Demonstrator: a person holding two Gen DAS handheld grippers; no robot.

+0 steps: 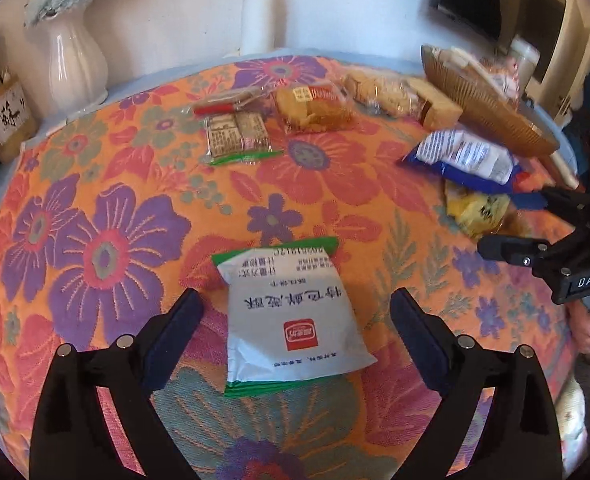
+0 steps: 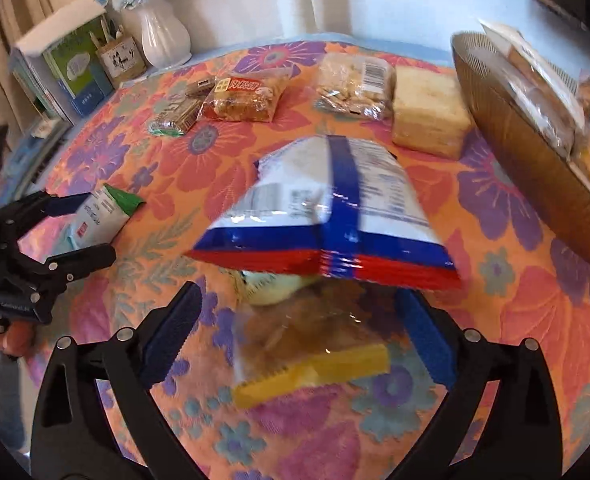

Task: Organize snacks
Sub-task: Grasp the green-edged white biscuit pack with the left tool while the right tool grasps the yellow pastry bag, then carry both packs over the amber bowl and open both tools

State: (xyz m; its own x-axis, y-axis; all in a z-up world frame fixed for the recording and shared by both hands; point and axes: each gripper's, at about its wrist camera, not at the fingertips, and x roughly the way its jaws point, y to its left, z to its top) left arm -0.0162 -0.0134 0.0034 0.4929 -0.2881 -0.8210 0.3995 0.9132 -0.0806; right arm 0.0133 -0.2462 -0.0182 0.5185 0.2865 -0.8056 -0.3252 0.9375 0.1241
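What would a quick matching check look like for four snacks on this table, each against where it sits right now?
Things:
1. white and green packet
2. blue, white and red bag
3. yellow-edged clear packet
4. pale cake block

Places:
A. partly under the blue bag, between the right gripper's open fingers
B. far side of the table, next to the woven basket
C. flat on the cloth, between the left gripper's open fingers
D. lying on top of another packet

Pairs: 1-C, 2-D, 3-A, 4-B
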